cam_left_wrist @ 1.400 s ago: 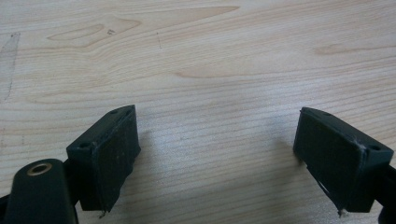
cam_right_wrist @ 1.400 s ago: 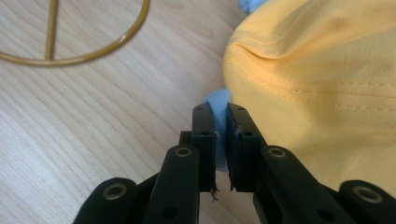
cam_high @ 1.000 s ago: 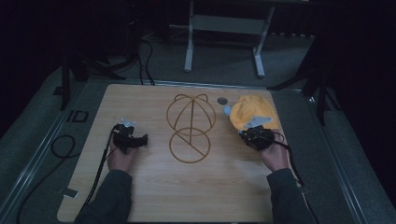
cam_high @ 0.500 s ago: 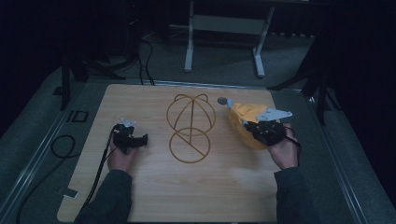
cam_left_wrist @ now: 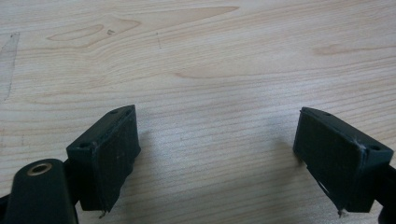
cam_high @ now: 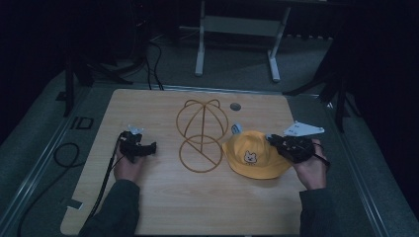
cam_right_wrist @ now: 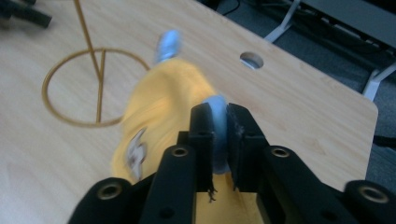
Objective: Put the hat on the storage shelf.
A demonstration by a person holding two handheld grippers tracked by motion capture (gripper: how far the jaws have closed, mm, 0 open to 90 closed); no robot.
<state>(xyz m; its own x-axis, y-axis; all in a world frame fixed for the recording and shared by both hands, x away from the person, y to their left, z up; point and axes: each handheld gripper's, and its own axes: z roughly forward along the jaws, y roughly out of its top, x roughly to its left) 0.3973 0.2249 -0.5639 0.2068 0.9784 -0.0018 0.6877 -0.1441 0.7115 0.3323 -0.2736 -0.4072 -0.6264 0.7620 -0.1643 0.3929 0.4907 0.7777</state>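
Observation:
A yellow hat (cam_high: pixel 254 157) with a small bear face lies right of a gold wire hat stand (cam_high: pixel 202 133) on the wooden table (cam_high: pixel 163 197). My right gripper (cam_high: pixel 275 141) sits at the hat's right edge. In the right gripper view my right gripper (cam_right_wrist: pixel 219 112) is shut on a light blue piece of the hat (cam_right_wrist: pixel 163 107), with the wire stand (cam_right_wrist: pixel 84 88) beyond it. My left gripper (cam_high: pixel 144 146) rests left of the stand, jaws wide open over bare wood (cam_left_wrist: pixel 217 126), holding nothing.
A round cable hole (cam_high: pixel 235 106) sits near the table's back edge. A black cable (cam_high: pixel 106 182) trails from the left gripper toward the front left. White desk legs (cam_high: pixel 237 39) stand on the floor behind the table.
My right gripper has drawn the hat forward and left from the back right; it now lies with the bear face up beside the stand. The left gripper has not moved.

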